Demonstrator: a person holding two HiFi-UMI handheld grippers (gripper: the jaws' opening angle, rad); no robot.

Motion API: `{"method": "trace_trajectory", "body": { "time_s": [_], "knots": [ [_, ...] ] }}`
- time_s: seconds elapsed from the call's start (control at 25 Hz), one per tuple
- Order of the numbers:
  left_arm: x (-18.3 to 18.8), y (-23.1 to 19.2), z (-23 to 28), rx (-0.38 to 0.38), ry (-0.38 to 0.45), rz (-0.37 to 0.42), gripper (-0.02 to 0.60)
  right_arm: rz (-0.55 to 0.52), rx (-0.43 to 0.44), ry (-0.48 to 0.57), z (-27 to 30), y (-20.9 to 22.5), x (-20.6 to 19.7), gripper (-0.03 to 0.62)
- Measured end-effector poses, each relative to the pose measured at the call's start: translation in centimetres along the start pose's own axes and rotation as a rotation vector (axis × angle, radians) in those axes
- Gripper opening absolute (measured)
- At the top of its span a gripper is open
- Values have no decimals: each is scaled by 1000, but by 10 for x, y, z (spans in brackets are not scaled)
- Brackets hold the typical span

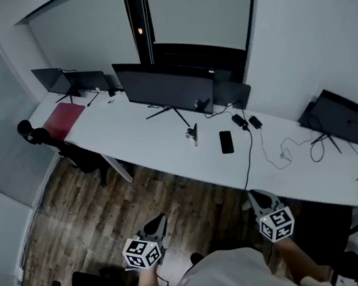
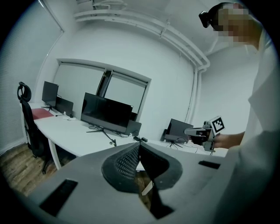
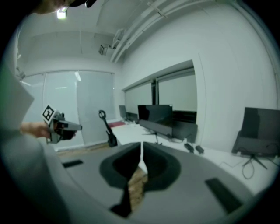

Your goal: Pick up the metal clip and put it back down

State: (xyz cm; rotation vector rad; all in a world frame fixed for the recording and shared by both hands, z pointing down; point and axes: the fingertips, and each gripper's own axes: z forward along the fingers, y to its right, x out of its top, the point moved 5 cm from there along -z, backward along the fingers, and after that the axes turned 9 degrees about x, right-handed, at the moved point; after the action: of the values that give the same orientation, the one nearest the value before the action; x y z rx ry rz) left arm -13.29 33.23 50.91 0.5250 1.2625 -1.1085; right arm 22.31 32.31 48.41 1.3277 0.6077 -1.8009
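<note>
Head view: a small, dark, slim metal clip (image 1: pixel 193 134), as best it can be made out, lies on the long white worktop (image 1: pixel 145 145). It sits just in front of the stand of the wide black monitor (image 1: pixel 166 88) and left of a flat black phone (image 1: pixel 226 141). Its long axis runs roughly from the worktop's far edge toward the near one. The left gripper (image 1: pixel 159 222) and right gripper (image 1: pixel 253 196) hang over the wooden floor (image 1: pixel 94 208), short of the near edge and well apart from the clip. The clip lies ahead, about midway between them, so neither hand looks clearly nearer

Left gripper view: its fingers are pressed together on nothing. The worktop lies ahead — the clip is too small to pick out with confidence

Right gripper view: the fingers are likewise pressed together and empty. From here, I judge, either reach must go forward and inward
</note>
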Motion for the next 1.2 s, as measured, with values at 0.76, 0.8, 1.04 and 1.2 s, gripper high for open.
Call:
{"method": "trace_trajectory", "body": {
  "time_s": [0.76,0.8,1.04,1.2],
  "knots": [
    [-3,-21,9,-20,-27,-16,32,3,-4,-31,23,-5,0,34],
    [-3,-22,12,-16,-30,-16,32,5,-1,-32,27,-3,1,34],
    [6,-30,35,8,-35,-24,32,9,32,-42,56,18,7,34],
    [11,-37,56,23,-44,-33,32,15,52,-60,78,37,11,34]
  ]
}}
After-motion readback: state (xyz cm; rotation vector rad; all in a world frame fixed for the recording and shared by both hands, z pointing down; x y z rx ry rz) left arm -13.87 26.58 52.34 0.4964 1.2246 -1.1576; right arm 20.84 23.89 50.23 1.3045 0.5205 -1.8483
